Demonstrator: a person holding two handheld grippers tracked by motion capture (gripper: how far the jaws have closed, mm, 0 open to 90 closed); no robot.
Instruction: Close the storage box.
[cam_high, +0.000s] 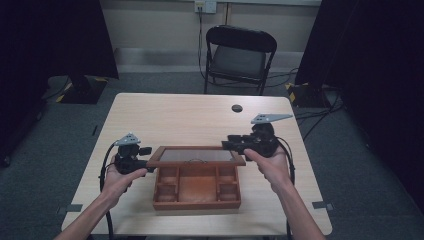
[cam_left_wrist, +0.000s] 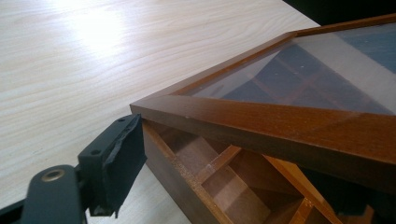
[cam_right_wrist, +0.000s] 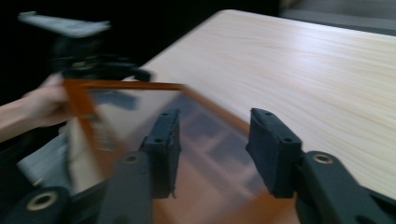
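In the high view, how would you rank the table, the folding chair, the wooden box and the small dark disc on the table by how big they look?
1. table
2. folding chair, though it stands farther from the camera, so it may look smaller than it really is
3. wooden box
4. small dark disc

Bare forearms, no sleeves in sight. The left gripper (cam_high: 146, 163) and right gripper (cam_high: 226, 145) are matte black, each topped by a grey three-cornered plate and trailing a black cable; brass-coloured screws mark the blocky, dark-padded fingers (cam_right_wrist: 273, 151).
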